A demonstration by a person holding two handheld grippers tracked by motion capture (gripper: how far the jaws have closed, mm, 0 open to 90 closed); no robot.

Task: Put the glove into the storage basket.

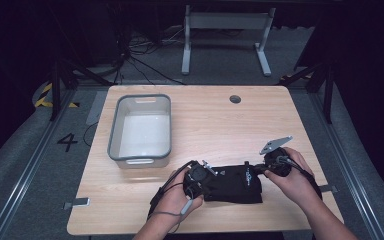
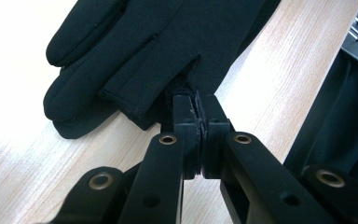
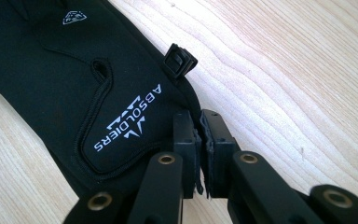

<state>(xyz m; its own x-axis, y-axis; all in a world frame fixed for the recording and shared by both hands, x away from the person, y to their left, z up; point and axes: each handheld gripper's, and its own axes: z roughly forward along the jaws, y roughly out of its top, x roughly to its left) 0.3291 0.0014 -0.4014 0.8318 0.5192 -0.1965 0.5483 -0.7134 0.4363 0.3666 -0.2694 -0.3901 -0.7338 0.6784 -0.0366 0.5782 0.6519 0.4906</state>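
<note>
My left gripper (image 2: 199, 116) has its fingers pinched on the black glove's (image 1: 232, 184) edge; my right gripper (image 3: 199, 135) clamps its cuff. The glove lies on the worktop (image 1: 215, 120) at 6 o'clock, near the front edge; the grey bin (image 1: 141, 128) sits at 10 o'clock, with free room toward 1.

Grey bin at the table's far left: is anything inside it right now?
The grey bin shows a bare pale floor in the high view; nothing lies in it. Its near wall hides a thin strip of the floor. The black gloves lie outside it on the table.
</note>
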